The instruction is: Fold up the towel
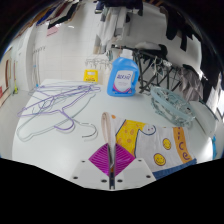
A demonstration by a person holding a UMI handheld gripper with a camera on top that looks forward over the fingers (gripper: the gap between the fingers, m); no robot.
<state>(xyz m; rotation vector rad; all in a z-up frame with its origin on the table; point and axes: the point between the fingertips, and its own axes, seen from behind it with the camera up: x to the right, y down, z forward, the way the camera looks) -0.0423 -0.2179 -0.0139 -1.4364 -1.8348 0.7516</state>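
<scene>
The towel [150,143] is white and yellow with smiley faces. It lies on the white table just ahead of the fingers and to their right. My gripper [108,160] has its magenta pads [98,158] pressed together on a thin pale fold of the towel [107,130]. The fold runs forward from between the fingertips. The part of the towel under the fingers is hidden.
Several white wire hangers [52,108] lie to the left. A blue detergent bottle [122,75] stands beyond, with yellow clips [92,73] beside it. A clear plastic item [170,100] and a dark wire rack [152,65] are at the right.
</scene>
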